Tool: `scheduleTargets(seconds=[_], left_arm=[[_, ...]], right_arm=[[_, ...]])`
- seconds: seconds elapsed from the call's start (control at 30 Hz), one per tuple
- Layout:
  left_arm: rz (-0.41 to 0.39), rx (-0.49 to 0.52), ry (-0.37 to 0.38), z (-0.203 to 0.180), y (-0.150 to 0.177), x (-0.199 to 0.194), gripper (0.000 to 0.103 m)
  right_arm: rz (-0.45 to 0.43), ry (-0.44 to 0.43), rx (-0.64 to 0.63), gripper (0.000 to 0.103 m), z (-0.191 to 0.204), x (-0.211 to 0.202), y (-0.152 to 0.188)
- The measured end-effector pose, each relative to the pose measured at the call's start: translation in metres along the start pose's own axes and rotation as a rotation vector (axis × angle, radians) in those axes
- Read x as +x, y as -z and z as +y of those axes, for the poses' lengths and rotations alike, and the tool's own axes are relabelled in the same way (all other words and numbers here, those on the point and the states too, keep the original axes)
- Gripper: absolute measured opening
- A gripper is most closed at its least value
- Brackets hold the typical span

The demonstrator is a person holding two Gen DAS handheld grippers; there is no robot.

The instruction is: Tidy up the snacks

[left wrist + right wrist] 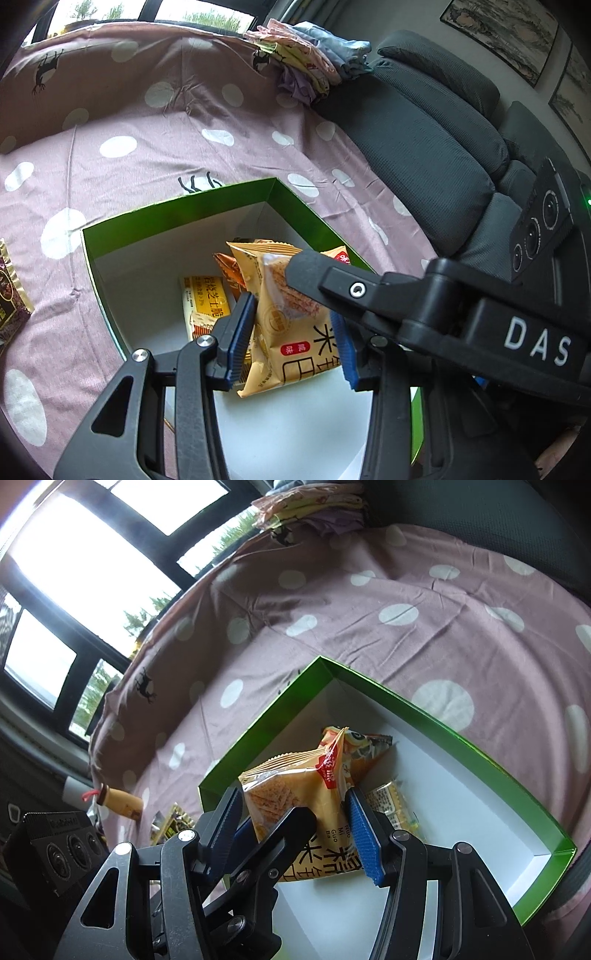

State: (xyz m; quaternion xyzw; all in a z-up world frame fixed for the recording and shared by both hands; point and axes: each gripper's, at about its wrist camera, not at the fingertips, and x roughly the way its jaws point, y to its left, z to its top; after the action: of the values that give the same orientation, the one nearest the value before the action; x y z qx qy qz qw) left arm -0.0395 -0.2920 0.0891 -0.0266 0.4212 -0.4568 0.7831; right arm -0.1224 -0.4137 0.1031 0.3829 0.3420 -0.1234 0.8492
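A green box with a white inside lies on the spotted pink cloth. A tan rice-cracker packet stands tilted inside it. Both grippers meet at this packet. My left gripper straddles it, blue pads on either side, seemingly touching its sides. My right gripper also has its pads around the packet, and its black finger crosses the left wrist view. Whether either one clamps it is unclear. A yellow packet and other orange packets lie behind in the box.
A dark purple snack packet lies on the cloth left of the box. A small wooden bottle and another packet lie near the cloth's edge. Folded clothes sit at the back. A dark grey sofa runs along the right.
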Motion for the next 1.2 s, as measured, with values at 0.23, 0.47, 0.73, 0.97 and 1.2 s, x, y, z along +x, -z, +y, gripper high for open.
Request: scheduleTargets(seconds=[0.23, 0.47, 0.73, 0.97, 1.2], left_arm=[[0.040, 0.004, -0.010, 0.001, 0.000, 0.009, 0.041], [0.074, -0.006, -0.004, 0.005, 0.000, 0.017, 0.041], [0.108, -0.004, -0.007, 0.006, 0.000, 0.024, 0.041], [0.127, 0.006, -0.025, 0.003, 0.001, 0.031, 0.043], [0.099, -0.015, -0.016, 0.008, -0.001, 0.017, 0.047]], right_arm=[[0.020, 0.042, -0.003, 0.060, -0.001, 0.008, 0.000], [0.042, 0.045, 0.006, 0.060, -0.007, 0.014, -0.001], [0.051, 0.054, 0.028, 0.060, -0.013, 0.018, -0.002], [0.067, 0.077, 0.045, 0.060, -0.017, 0.022, -0.003], [0.026, 0.071, 0.063, 0.060, -0.020, 0.012, -0.005]])
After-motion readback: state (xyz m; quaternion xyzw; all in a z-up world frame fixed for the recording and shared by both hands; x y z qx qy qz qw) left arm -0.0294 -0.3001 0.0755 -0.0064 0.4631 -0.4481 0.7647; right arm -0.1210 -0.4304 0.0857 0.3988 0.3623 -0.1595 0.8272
